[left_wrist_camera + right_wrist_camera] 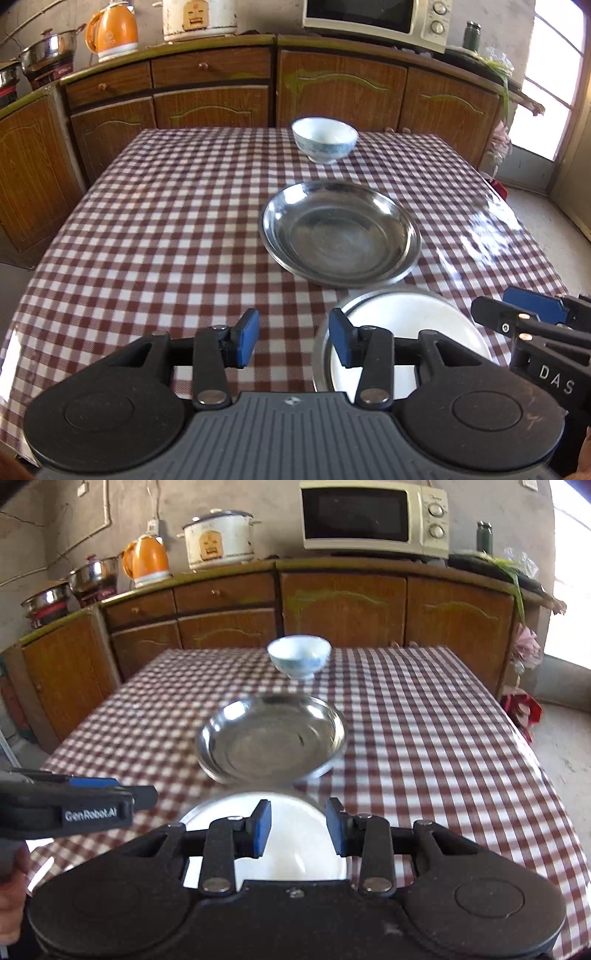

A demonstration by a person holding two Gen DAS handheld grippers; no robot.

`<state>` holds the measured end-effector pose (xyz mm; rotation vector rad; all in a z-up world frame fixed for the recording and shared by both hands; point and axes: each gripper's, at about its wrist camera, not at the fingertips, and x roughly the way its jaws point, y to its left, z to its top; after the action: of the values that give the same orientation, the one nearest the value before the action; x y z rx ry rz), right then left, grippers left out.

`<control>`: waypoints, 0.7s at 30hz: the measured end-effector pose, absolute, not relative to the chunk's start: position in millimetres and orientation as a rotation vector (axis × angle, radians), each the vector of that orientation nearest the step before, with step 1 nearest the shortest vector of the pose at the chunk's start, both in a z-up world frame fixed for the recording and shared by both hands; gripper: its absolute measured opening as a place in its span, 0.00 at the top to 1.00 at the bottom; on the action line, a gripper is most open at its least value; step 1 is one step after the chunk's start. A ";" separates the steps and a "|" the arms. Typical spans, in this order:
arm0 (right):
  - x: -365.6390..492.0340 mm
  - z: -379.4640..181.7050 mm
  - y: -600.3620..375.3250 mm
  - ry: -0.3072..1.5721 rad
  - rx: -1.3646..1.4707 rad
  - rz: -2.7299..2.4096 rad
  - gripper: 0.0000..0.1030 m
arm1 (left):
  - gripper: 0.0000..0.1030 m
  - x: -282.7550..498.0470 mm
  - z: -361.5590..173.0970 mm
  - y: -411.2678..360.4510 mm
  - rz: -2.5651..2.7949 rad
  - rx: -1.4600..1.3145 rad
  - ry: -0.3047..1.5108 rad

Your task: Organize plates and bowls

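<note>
A blue-patterned white bowl (pixel 325 138) stands at the far side of the checked table (pixel 147 221). Nearer lies an empty steel plate (pixel 340 240). Closest to me, a white plate (pixel 406 332) rests in a grey metal rim. My left gripper (pixel 294 343) is open over the cloth, its right pad at the white plate's left rim, nothing between the pads. My right gripper (pixel 535 317) shows at the right edge. In the right wrist view my right gripper (pixel 300 827) is open above the white plate (pixel 295 853), with the steel plate (pixel 273 738) and bowl (pixel 299 657) beyond and my left gripper (pixel 122 794) at the left.
Wooden cabinets (pixel 221 103) run behind the table, carrying a microwave (pixel 373 18), a rice cooker (pixel 199 18), an orange kettle (pixel 110 33) and steel pots (pixel 48 48). A hand (pixel 11 904) holds the left gripper. A bright doorway (pixel 554 92) is at the right.
</note>
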<state>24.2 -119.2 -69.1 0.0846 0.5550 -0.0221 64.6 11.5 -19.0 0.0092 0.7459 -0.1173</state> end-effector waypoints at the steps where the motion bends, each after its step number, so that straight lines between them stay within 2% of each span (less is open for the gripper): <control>1: 27.3 -65.4 -117.9 0.552 0.084 -0.014 0.59 | 0.56 66.0 -16.1 12.4 -0.114 0.009 0.743; 10: 47.9 -43.5 -112.4 0.543 0.102 0.025 0.56 | 0.49 78.6 1.6 19.7 -0.084 0.001 0.715; 16: 62.7 -27.9 -116.2 0.528 0.119 0.034 0.51 | 0.49 94.2 9.7 22.8 -0.074 -0.013 0.713; 21: 73.7 -19.8 -121.4 0.517 0.129 0.028 0.51 | 0.48 105.5 16.2 23.3 -0.075 -0.020 0.705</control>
<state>73.7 -121.4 -19.8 0.1292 0.5169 0.0280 105.5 23.3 16.2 -0.0203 0.7052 -0.0748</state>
